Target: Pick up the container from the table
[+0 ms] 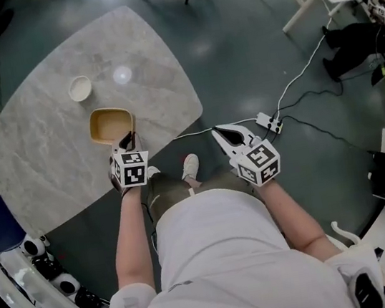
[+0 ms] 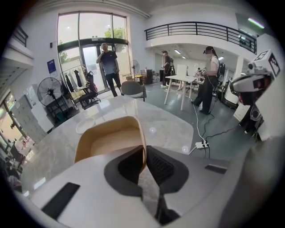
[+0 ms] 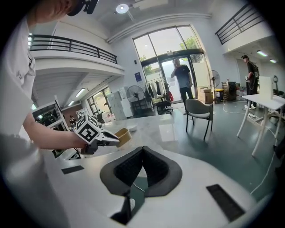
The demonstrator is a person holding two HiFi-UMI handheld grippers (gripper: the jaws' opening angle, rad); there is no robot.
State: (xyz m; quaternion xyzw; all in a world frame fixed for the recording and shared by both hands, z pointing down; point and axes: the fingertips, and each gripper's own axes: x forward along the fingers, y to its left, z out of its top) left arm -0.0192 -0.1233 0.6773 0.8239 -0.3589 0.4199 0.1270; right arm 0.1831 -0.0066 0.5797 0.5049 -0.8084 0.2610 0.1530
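Left gripper (image 1: 129,136) (image 2: 143,149): jaws nearly together, clamped on the container's (image 1: 110,124) (image 2: 111,138) near wall, one pad inside, one outside. Container sits over the table (image 1: 45,137) near its edge, tilted. Can't tell if it's clear of the top. Right gripper (image 1: 227,137) (image 3: 142,151): jaws together, empty, over the floor beside the table.

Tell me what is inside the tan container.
The tan container shows only its bare floor, plus one jaw of the left gripper, which is shut on its near wall. That gripper covers the nearest strip of the floor, so it cannot be checked.
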